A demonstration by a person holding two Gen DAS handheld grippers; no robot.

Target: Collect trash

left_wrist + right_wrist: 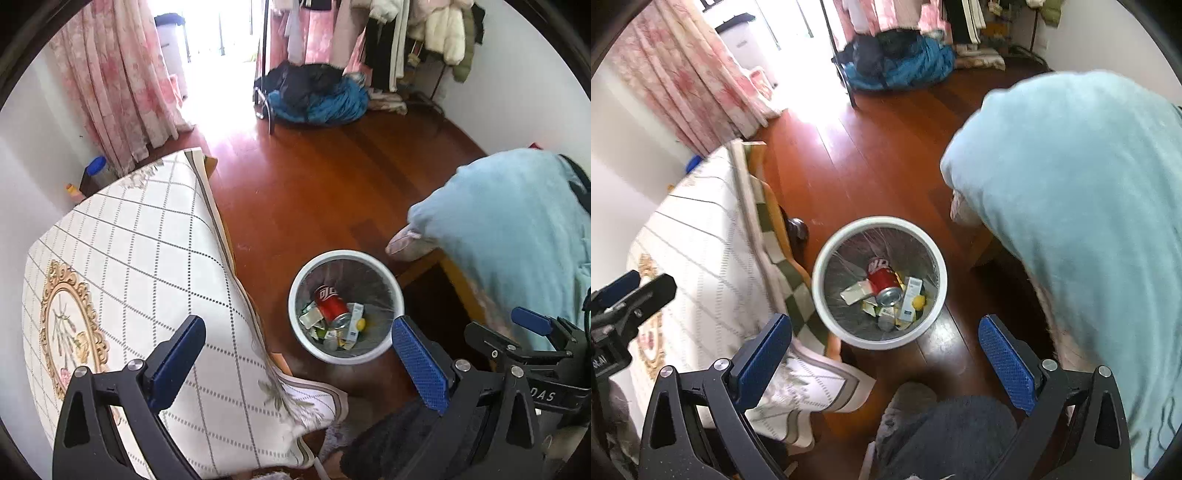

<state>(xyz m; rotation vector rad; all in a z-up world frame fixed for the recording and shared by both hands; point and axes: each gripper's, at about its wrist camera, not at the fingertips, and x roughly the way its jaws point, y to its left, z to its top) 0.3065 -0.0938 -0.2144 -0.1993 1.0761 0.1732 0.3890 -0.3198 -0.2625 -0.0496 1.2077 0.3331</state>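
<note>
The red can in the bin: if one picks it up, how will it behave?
The red can is probably light and easily dented, since its open top suggests it is empty. Its smooth round side may slip or roll. It lies tilted on loose cartons inside the white bin, so it may shift when touched.

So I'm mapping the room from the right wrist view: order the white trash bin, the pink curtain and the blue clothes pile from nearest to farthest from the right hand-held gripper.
1. White trash bin, on the floor just ahead of the open right hand-held gripper.
2. Pink curtain, upper left, beyond the covered table.
3. Blue clothes pile, top centre, farthest across the floor.
</note>
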